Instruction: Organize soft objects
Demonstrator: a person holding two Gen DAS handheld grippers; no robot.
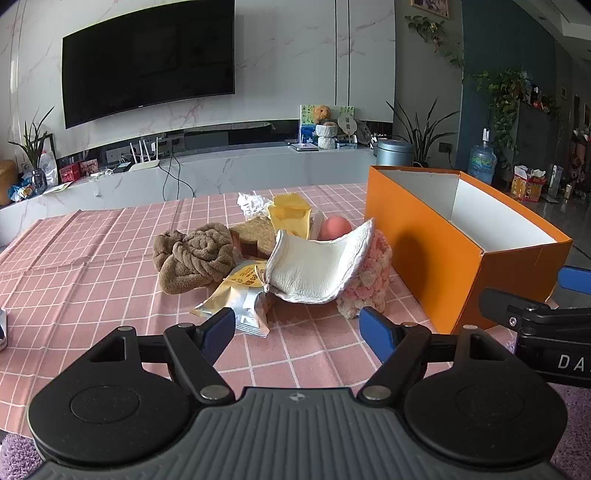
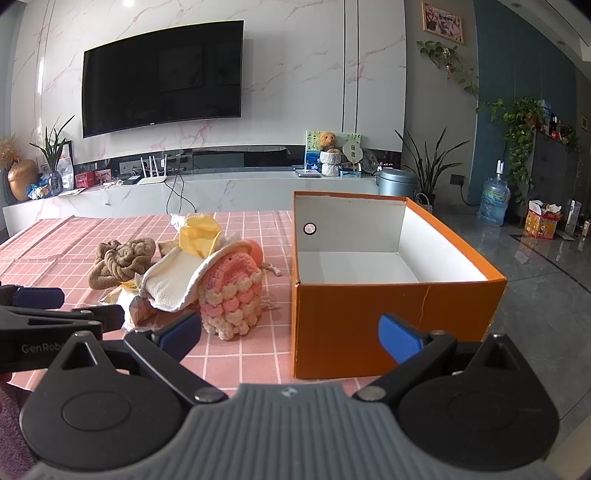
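Soft, even daylight fills both views, which are sharp with no motion blur. The orange box (image 1: 424, 251) throws a dim shadow onto its near wall and the tabletop (image 1: 92, 258). A ceiling lamp (image 2: 128, 3) glares at the top edge. Fisheye distortion bends the TV (image 2: 162, 75), and the corners go dark.

A home living room: a wall-mounted television (image 2: 162, 77) on marble panelling above a long low media console (image 2: 229, 188), potted plants (image 2: 428, 166), a teddy bear (image 2: 327, 140), and what looks like a water jug (image 2: 494, 201).
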